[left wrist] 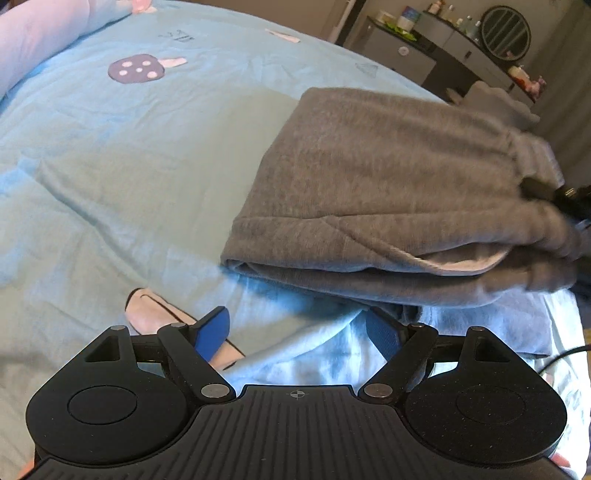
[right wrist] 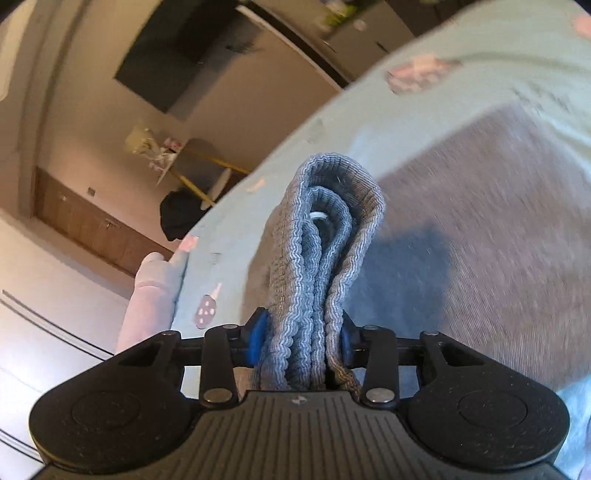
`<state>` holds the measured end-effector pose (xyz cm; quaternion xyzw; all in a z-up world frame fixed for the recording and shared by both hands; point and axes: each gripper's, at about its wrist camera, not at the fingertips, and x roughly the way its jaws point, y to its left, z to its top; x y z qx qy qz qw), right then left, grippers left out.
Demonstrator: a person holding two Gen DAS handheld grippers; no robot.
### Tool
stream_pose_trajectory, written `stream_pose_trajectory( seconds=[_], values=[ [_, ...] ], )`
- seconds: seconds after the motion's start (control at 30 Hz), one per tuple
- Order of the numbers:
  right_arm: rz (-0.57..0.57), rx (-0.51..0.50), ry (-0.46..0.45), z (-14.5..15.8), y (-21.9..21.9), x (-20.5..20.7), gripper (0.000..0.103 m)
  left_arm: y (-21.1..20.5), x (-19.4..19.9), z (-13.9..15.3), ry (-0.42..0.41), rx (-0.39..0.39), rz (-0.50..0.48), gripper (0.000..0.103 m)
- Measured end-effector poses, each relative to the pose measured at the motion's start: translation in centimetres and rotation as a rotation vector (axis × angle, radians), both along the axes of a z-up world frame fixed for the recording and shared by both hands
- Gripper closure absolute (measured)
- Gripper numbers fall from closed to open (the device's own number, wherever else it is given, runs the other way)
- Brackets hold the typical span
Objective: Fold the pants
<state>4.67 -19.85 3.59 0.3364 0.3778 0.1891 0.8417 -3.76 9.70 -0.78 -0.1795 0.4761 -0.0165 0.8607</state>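
right tongs [right wrist: 302, 338] clamp the grey pants' [right wrist: 325, 236] bunched ribbed waistband above the bed [right wrist: 461, 85].

This is looking like a bedroom in a home. A big bed is taking up most of the view, and a light blue blanket [left wrist: 122, 158] with a mushroom picture [left wrist: 136, 68] is lying over it. A pink pillow [left wrist: 40, 33] is sitting at one end. Past the bed, a dresser [left wrist: 454, 51] is holding small bottles and a round mirror [left wrist: 506, 32]. In the right wrist view, brown wooden cabinets [right wrist: 92, 221] are standing along the wall.
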Motion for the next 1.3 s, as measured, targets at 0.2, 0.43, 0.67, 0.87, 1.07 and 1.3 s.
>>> stream_pose_trajectory(
  seconds=[0.2, 0.43, 0.67, 0.87, 1.07, 1.3],
  values=[
    [-0.007, 0.006, -0.043, 2.2, -1.2, -1.2, 0.066, -0.6, 0.6, -0.2, 0.014, -0.008, 0.025, 0.017],
    [-0.038, 0.014, -0.072, 3.4, -2.8, -2.1, 0.066, -1.2, 1.2, -0.3, 0.014, -0.019, 0.060, 0.020],
    [-0.068, 0.003, -0.080, 3.6, -4.8, -2.2, 0.066, -1.5, 1.8, -0.4, 0.029, -0.011, 0.053, 0.027],
    [-0.093, -0.002, -0.077, 3.4, -6.1, -2.4, 0.066, -1.9, 2.0, -0.5, 0.035, 0.002, 0.056, 0.027],
    [-0.097, -0.018, -0.091, 3.4, -6.6, -2.5, 0.066, -2.0, 2.2, -0.3, 0.029, -0.008, 0.055, 0.027],
    [-0.112, -0.032, -0.099, 3.3, -7.7, -2.7, 0.066, -2.1, 2.1, -0.3, 0.009, -0.036, 0.032, 0.027]
  ],
)
